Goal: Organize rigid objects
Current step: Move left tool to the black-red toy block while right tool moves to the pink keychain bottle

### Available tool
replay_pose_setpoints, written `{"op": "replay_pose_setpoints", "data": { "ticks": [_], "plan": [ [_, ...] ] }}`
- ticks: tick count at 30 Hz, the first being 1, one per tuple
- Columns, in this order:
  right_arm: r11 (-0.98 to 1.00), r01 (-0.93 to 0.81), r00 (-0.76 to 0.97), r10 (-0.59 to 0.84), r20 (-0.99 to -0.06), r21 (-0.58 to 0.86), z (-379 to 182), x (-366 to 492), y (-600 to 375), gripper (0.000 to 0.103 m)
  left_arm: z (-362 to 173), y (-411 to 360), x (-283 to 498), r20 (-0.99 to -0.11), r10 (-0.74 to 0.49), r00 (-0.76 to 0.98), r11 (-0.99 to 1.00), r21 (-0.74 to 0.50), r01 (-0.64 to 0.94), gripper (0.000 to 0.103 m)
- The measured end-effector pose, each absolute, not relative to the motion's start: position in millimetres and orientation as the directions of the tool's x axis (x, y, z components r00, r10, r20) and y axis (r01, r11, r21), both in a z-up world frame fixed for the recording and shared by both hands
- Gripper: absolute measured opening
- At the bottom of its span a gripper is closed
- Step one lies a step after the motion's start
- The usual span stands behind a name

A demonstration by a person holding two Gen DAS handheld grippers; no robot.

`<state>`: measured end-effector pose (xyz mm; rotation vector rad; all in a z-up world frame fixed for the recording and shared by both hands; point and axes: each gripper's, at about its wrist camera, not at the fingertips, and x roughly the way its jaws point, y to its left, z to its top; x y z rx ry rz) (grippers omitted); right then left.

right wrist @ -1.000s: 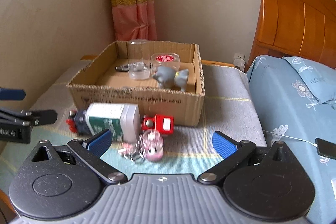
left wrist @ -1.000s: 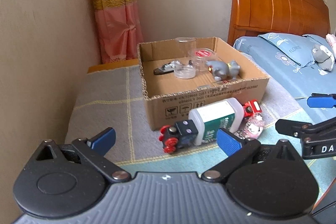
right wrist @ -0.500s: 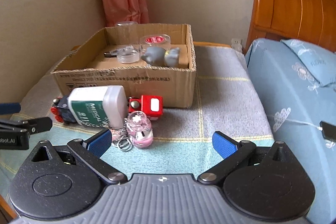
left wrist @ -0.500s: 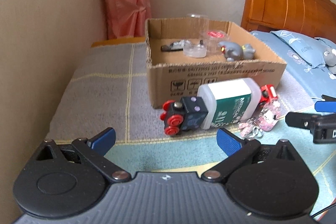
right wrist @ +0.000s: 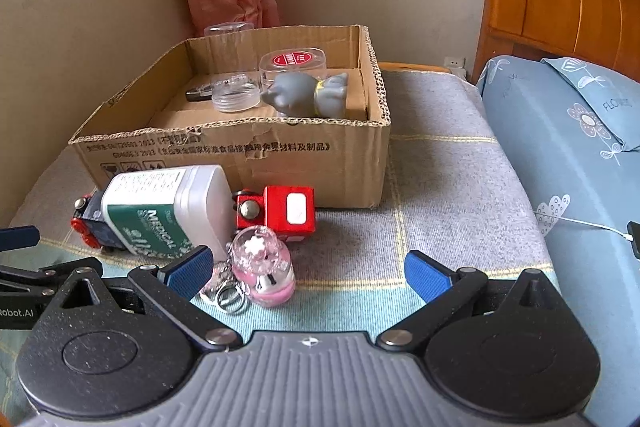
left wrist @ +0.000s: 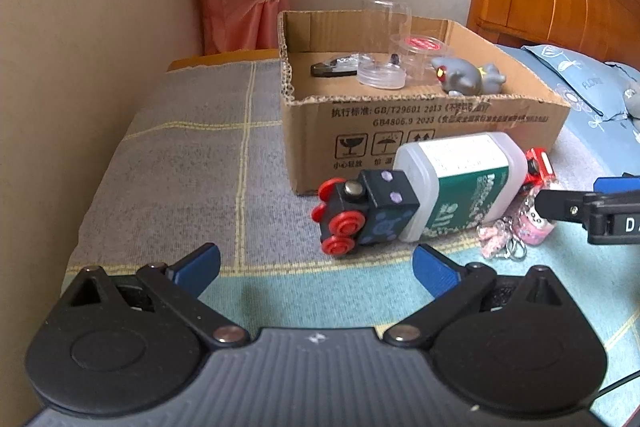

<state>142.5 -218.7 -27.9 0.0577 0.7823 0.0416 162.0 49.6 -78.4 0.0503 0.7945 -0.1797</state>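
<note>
We are bringing both hand-held grippers closer and lower than a moment ago, so the left hand-held gripper (left wrist: 316, 263) is lining up just behind the black toy train (left wrist: 366, 213) and the right hand-held gripper (right wrist: 308, 269) behind the pink keychain (right wrist: 264, 265), both spread wide and holding nothing. That means we are getting ready to grab toys for the cardboard box (right wrist: 280, 155) just ahead. The white bottle (right wrist: 168, 207) is hiding much of the train and part of the red toy car (right wrist: 280, 209).
</note>
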Motion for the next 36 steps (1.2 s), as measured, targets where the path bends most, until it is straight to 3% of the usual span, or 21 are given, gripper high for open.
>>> {"op": "replay_pose_setpoints", "data": {
  "ticks": [13, 28, 33, 36],
  "plan": [
    [0.989, 0.078, 0.719, 0.033, -0.695, 0.127, -30.3, 139.3, -256.8, 0.103, -76.1, 39.2, 174.3, -0.7, -0.142, 0.7, 0.977, 0.013, 0.211, 0.102],
    [0.978, 0.16, 0.718, -0.022, -0.696, 0.135, -30.8, 127.5, -283.0, 0.103, -86.4, 65.3, 184.0, -0.715, -0.014, 0.699, 0.991, 0.081, 0.103, 0.102],
    [0.974, 0.212, 0.689, -0.091, -0.719, 0.08, -34.8, 124.9, -293.7, 0.103, -86.3, 67.7, 181.6, -0.718, -0.037, 0.695, 0.991, 0.061, 0.116, 0.102],
    [0.979, 0.179, 0.704, -0.057, -0.708, 0.098, -36.4, 116.8, -295.4, 0.103, -85.6, 61.6, 180.2, -0.716, -0.069, 0.695, 0.988, 0.046, 0.146, 0.102]
  ]
}}
